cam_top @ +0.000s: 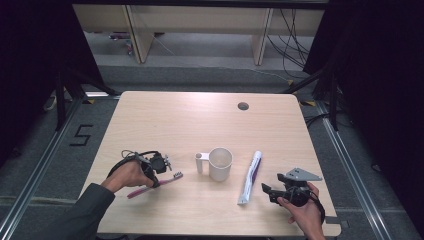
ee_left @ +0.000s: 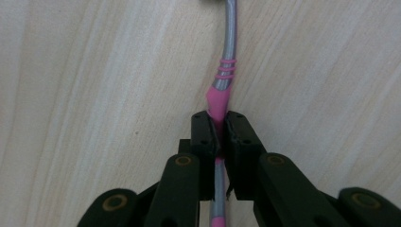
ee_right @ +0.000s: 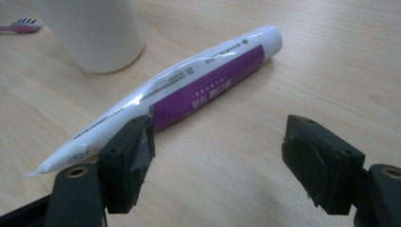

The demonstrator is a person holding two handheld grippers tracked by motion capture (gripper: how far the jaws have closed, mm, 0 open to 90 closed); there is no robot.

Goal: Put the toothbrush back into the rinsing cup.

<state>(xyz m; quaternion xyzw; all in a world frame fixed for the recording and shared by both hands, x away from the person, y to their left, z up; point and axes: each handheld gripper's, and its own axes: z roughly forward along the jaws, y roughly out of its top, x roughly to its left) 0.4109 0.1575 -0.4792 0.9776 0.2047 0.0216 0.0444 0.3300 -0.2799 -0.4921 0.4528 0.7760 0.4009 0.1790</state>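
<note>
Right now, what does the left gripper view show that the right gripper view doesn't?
Left gripper view: the left gripper shut on the pink toothbrush handle, close up. Right gripper view: the open right gripper beside the toothpaste, the white cup, and the toothbrush's bristle head at the far edge. Both: the toothbrush and the wooden table.

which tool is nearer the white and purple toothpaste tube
Right. The right tool, jaws open, sits just beside the white and purple toothpaste tube. The left tool is beyond the white handled cup, clamped on the pink toothbrush.
</note>
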